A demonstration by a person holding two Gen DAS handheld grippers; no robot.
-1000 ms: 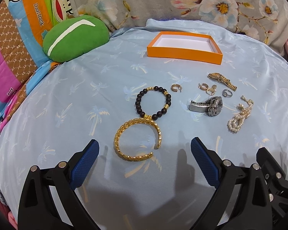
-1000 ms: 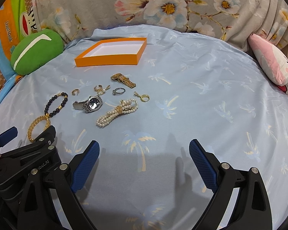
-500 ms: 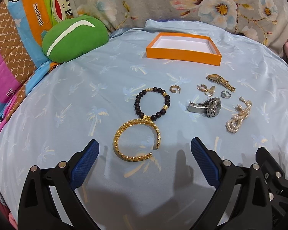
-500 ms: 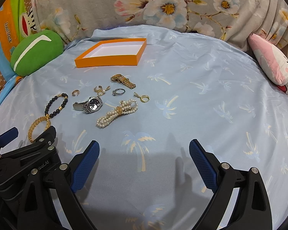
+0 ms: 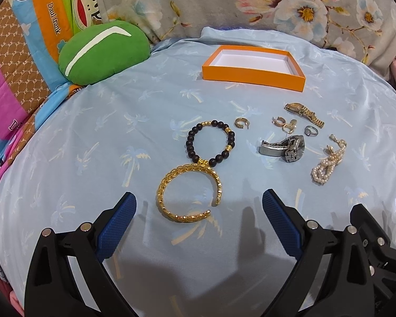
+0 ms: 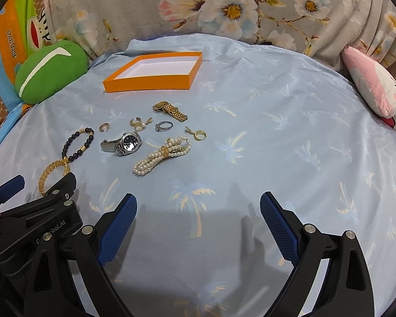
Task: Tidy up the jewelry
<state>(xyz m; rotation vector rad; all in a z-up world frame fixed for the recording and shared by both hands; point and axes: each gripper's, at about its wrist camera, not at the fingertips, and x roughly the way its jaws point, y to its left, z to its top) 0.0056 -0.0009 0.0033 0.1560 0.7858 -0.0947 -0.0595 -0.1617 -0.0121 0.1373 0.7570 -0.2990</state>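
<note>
An empty orange box (image 5: 253,66) (image 6: 155,72) lies at the back of the blue sheet. In front of it lie a gold cuff bangle (image 5: 190,192), a black bead bracelet (image 5: 211,142), a silver watch (image 5: 285,146) (image 6: 124,142), a gold watch (image 5: 305,111) (image 6: 170,111), a pearl strand (image 5: 327,162) (image 6: 162,154), a silver ring (image 6: 164,126) and small gold earrings (image 5: 241,123). My left gripper (image 5: 198,214) is open just short of the bangle. My right gripper (image 6: 198,214) is open and empty, short of the pearls.
A green cushion (image 5: 103,52) sits at the back left and a pink plush pillow (image 6: 375,87) at the right. Floral bedding (image 6: 224,8) rises behind the box. The left gripper's body (image 6: 26,219) shows at the right view's lower left.
Both views have shifted only slightly; the jewelry sits a touch higher in the left wrist view. Nothing was picked up or moved.
</note>
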